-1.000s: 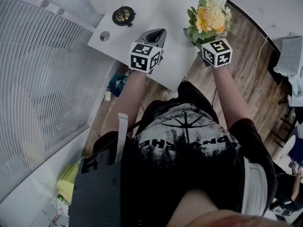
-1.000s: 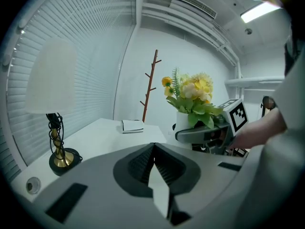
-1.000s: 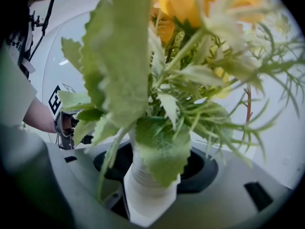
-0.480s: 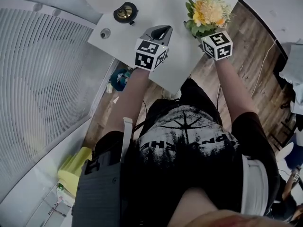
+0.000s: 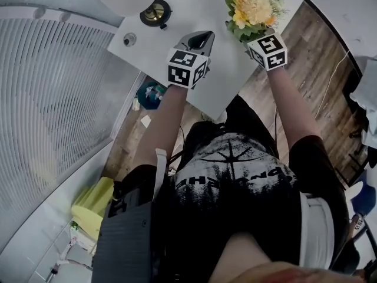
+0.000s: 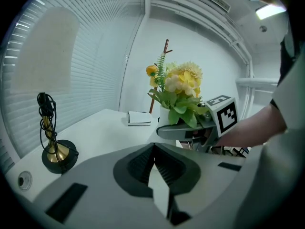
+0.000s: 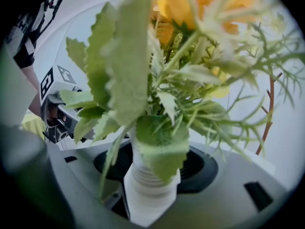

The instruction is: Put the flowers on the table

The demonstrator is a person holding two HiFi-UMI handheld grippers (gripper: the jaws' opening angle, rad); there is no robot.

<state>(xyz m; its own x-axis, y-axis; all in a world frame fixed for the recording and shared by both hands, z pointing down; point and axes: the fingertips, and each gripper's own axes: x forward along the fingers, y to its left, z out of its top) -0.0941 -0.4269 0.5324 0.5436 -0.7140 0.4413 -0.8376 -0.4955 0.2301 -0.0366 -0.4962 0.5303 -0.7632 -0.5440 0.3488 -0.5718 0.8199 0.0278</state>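
Observation:
A bunch of yellow and orange flowers [image 5: 250, 7] with green leaves stands in a white ribbed vase [image 7: 150, 190]. My right gripper [image 5: 254, 37] is shut on the vase, whose body sits between the jaws. It holds the flowers [image 6: 181, 87] above the right part of the white table [image 5: 227, 69]. The vase's base is hidden, so I cannot tell whether it touches the top. My left gripper [image 5: 199, 39] hovers over the table to the left of the flowers, shut with nothing in it.
A brass stand on a black round base [image 5: 155, 13] is at the table's back left, with a small round fitting [image 5: 129, 39] near the left edge. A white booklet [image 6: 139, 118] lies far back. Window blinds [image 5: 53, 99] run along the left, wooden floor [image 5: 306, 52] on the right.
The right gripper has carried the flowers forward and a little left, farther in over the table. The left gripper has edged forward slightly.

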